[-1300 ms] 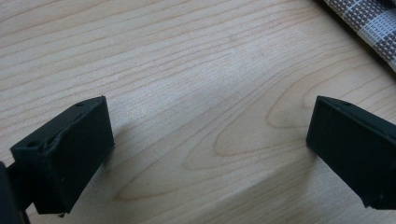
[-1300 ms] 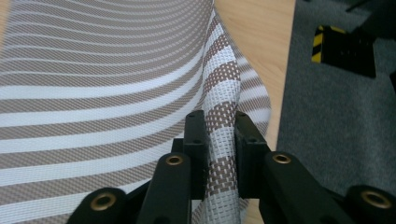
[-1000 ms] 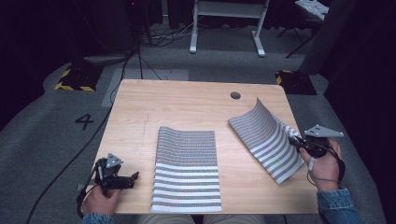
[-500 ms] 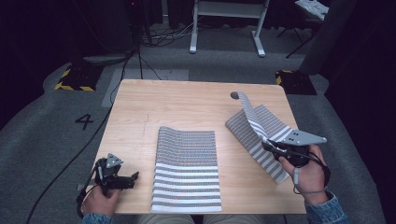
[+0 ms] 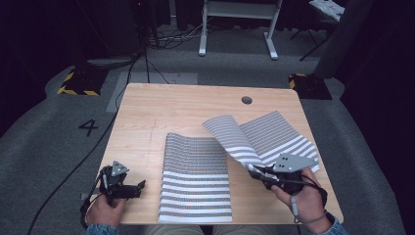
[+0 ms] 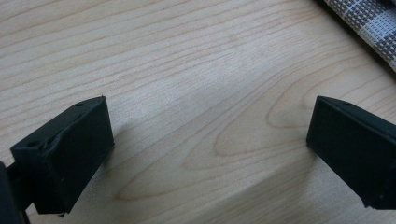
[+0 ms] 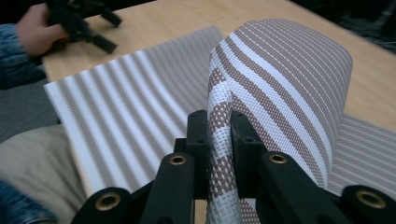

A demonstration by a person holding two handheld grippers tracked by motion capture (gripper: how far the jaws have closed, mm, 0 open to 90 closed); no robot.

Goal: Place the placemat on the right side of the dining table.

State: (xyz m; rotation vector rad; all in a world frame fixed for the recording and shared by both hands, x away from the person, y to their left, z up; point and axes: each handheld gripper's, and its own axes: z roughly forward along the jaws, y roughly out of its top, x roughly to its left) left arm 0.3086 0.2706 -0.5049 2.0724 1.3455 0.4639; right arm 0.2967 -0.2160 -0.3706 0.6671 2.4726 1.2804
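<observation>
We see a brown-and-white striped woven placemat [image 5: 262, 139], a grey-and-white striped woven placemat [image 5: 195, 181] at its 8 o'clock, a light wood-grain table [image 5: 171, 110], black-jawed grippers [image 5: 250, 169] [image 5: 142, 184] with grey plates, and blue denim sleeves [image 7: 18, 51].

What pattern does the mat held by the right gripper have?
Brown and white stripes on the held mat, clearest in the right gripper view.

A lab or studio: grey carpet [image 5: 58, 147], hazard-taped blocks [image 5: 78, 82] (cables [image 5: 161, 41] trailing), dark surroundings.
</observation>
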